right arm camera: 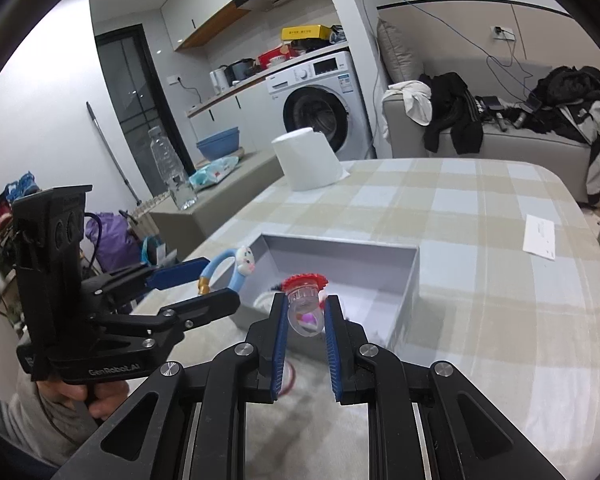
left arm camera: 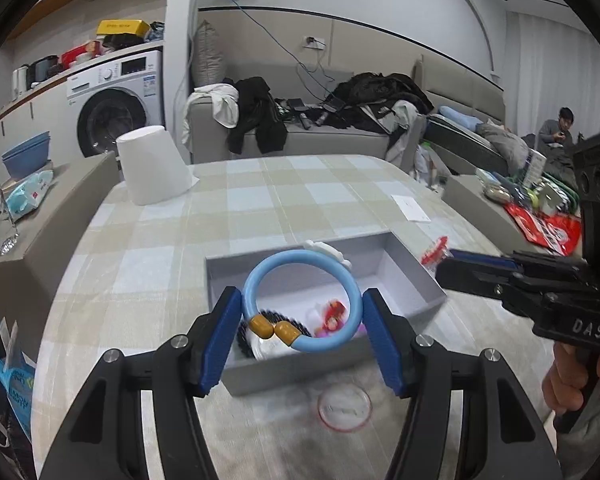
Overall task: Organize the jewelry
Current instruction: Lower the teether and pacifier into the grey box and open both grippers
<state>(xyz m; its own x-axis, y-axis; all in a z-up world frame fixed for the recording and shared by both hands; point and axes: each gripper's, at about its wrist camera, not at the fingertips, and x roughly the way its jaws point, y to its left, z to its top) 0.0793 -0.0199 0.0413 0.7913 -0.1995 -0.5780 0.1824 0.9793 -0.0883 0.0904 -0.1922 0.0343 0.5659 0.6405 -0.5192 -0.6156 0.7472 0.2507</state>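
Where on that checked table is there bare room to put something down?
The widest bare stretch of table lies behind the grey box, between the white paper roll and the white card. The box's far half is bare too; its near corner is crowded with trinkets, and both hand-held grippers hover there.

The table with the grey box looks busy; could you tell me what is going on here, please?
A person is sorting jewelry with handheld tongs. The left tongs grip a light blue bangle above the open grey box, which holds a few small trinkets. The right tongs pinch a small clear container with a red cap over the same box. A white paper roll stands further back on the checked tablecloth.
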